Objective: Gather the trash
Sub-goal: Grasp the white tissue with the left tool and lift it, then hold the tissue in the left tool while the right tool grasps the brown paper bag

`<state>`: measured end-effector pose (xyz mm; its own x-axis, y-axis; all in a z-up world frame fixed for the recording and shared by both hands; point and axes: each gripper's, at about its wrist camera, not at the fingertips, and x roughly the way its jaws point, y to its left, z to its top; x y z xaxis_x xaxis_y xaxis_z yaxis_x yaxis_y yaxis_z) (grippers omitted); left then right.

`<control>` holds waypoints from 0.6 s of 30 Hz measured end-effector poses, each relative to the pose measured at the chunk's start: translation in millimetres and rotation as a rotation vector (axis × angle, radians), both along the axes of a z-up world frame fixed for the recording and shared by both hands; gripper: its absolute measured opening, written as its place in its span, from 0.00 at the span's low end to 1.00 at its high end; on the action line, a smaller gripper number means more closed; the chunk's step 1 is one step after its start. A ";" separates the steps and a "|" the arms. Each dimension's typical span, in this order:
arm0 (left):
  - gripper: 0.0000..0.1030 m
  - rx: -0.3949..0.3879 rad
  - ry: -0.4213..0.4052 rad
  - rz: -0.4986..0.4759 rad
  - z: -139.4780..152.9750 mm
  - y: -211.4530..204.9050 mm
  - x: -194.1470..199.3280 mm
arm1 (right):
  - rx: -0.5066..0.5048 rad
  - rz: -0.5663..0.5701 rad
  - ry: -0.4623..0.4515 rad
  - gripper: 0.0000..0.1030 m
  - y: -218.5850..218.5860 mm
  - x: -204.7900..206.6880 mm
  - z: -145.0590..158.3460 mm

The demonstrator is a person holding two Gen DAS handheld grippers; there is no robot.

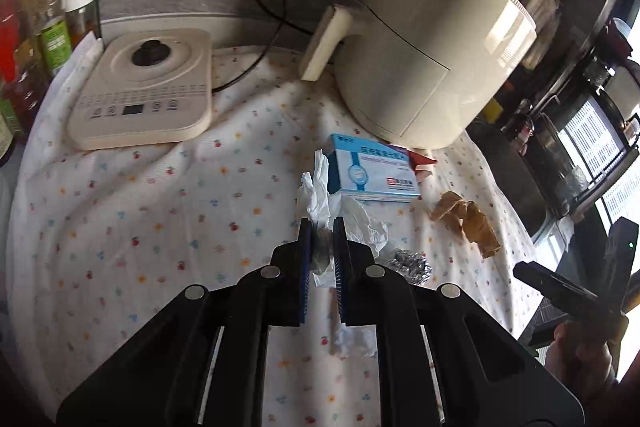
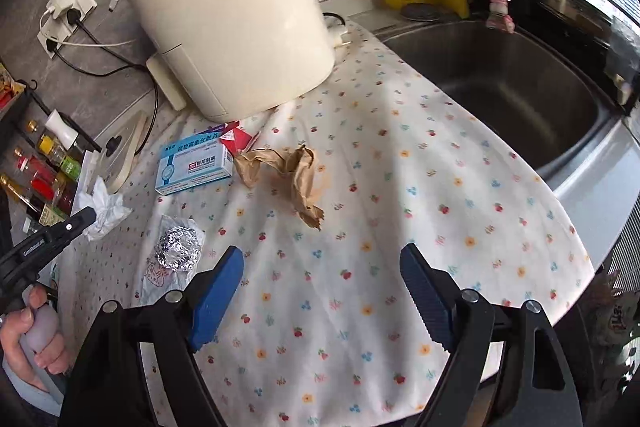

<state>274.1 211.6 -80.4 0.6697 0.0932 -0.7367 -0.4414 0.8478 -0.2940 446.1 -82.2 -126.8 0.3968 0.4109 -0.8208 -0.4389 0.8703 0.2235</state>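
The floral cloth [image 2: 420, 187] covers the counter and keeps the scraps on one flat area, so each piece can be picked from above. The cream air fryer [image 2: 228, 15] stands at the back, near the wall, w/ its handle toward the induction cooker [image 1: 140, 91]; the trash lies in front of it, in the free middle. To the right of the cloth is the steel sink [image 2: 500, 83], and the cloth edge hangs beside its rim, so there is little room on that side.

Left gripper [image 1: 322, 227]: jaws narrow, pinching the white crumpled tissue [image 1: 318, 195], which sticks up out of the tips, prob. lifted off the cloth. Right gripper [image 2: 322, 259]: jaws wide, nothing between them, above bare cloth w/ good room all around.

Trash left on the cloth: blue medicine box [image 2: 194, 163], just in front of the fryer; brown crumpled paper [image 2: 280, 171] beside it; foil ball [image 2: 178, 247] on a thin plastic wrapper [image 2: 160, 275], near the right gripper's left finger. A red scrap [image 2: 236, 139] peeks behind the box.
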 end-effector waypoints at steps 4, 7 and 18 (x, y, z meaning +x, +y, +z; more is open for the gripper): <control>0.11 0.013 0.005 0.068 3.0 10.1 -27.5 | -0.028 0.039 0.025 0.65 24.7 17.3 -15.5; 0.11 0.018 0.003 0.099 4.2 14.4 -43.4 | -0.051 0.044 0.021 0.65 38.4 26.4 -22.8; 0.11 0.009 -0.003 0.048 1.0 13.8 -42.8 | -0.029 0.038 0.033 0.03 29.9 9.8 -16.0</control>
<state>231.2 225.5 -79.4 0.6663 0.1315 -0.7340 -0.4807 0.8282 -0.2880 455.8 -52.4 -142.7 0.3537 0.4014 -0.8448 -0.4647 0.8593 0.2137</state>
